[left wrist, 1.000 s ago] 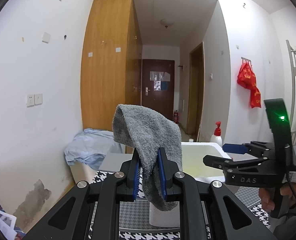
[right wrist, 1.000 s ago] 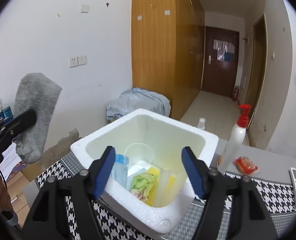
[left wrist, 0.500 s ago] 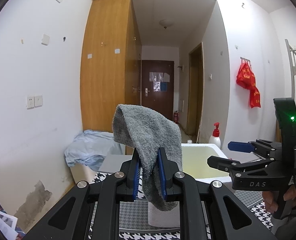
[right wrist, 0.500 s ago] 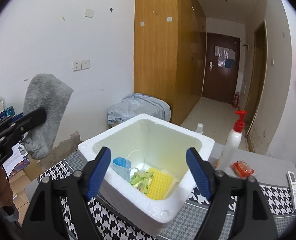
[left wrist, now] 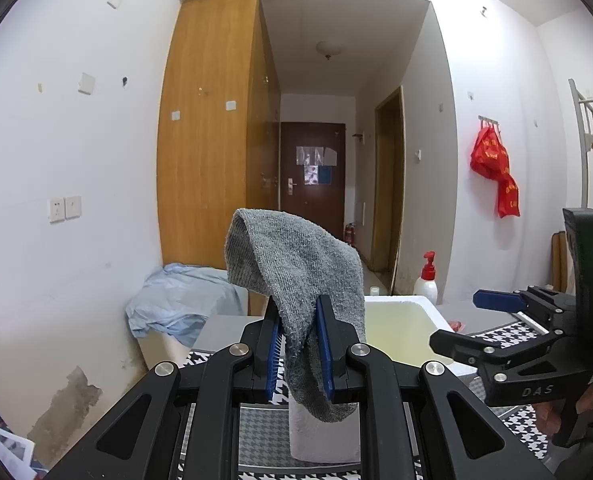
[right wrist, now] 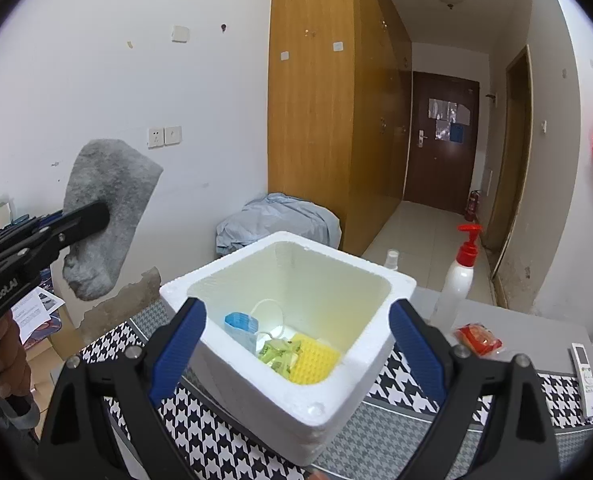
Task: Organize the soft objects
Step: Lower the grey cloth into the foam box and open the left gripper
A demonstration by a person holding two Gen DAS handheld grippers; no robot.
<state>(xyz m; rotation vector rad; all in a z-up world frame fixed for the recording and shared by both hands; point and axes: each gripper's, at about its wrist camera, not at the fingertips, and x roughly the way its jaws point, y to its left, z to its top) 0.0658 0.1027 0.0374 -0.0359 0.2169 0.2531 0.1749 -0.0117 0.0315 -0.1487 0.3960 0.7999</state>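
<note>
Fingers, left: my left gripper (left wrist: 298,344) is clenched on the sock (left wrist: 296,280), pinched near its middle between the blue pads.
Fingers, right: my right gripper (right wrist: 296,344) is spread wide and carries nothing; the box (right wrist: 292,396) sits framed between its two fingers.
Sock position: it hangs in the air, well left of the box and above the level of its rim, clear of the surface (right wrist: 392,412).
Sock axis: roughly upright, one end folded over above the pads, the other dangling below them.
Key relation: from the sock, the box opening lies to the right and lower; I judge the left hand is the one to carry it across.
Nearer hand: the right is closest to the box but empty.
Hidden: most of the box floor, so I see only a few items there. From the left view the sock covers the box's near-left part.
Unclear: how deep the sock sits in the pads.
</note>
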